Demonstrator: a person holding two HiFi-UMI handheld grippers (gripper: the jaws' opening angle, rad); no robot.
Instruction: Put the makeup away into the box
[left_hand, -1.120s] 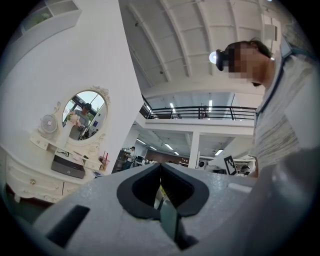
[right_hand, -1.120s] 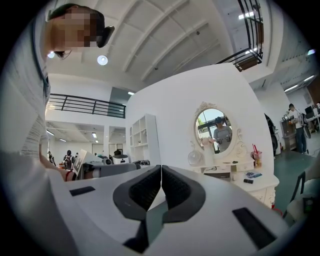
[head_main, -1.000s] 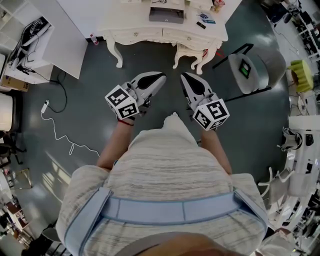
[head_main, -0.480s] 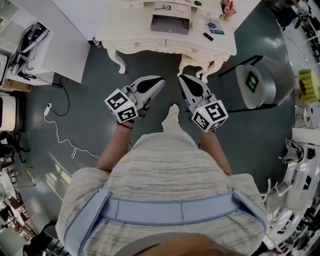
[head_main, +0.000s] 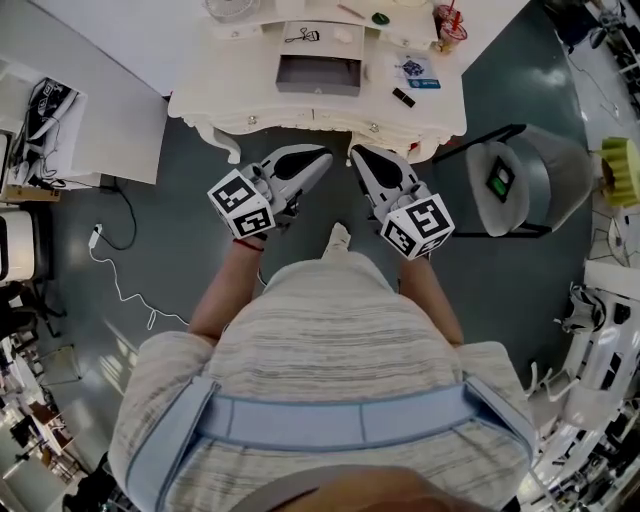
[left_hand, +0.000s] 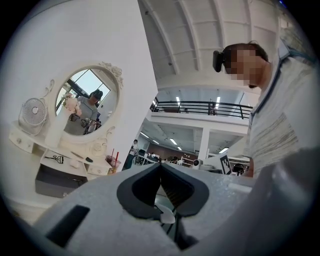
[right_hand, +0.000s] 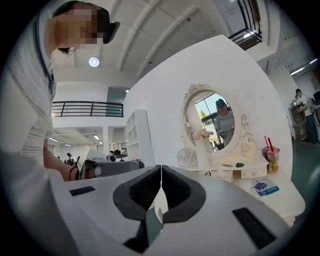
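A cream dressing table (head_main: 250, 100) stands ahead at the top of the head view. On it sits an open grey box (head_main: 318, 74), which also shows in the left gripper view (left_hand: 55, 181). To its right lie a small black makeup stick (head_main: 403, 97) and a blue packet (head_main: 415, 70) (right_hand: 263, 187). My left gripper (head_main: 320, 158) (left_hand: 160, 165) and right gripper (head_main: 358, 155) (right_hand: 161, 167) are held side by side in front of the table edge, short of the top. Both are shut with nothing between the jaws.
An oval mirror (right_hand: 215, 120) (left_hand: 87, 102), a small fan (left_hand: 34, 112) and a drink cup with red straws (head_main: 449, 25) (right_hand: 271, 156) stand at the table's back. A grey chair (head_main: 520, 180) is at the right, a white cabinet (head_main: 100, 110) and a floor cable (head_main: 110, 270) at the left.
The person has walked toward the dressing table, which now shows more of its top and lies closer. Both grippers came along, still shut and side by side.
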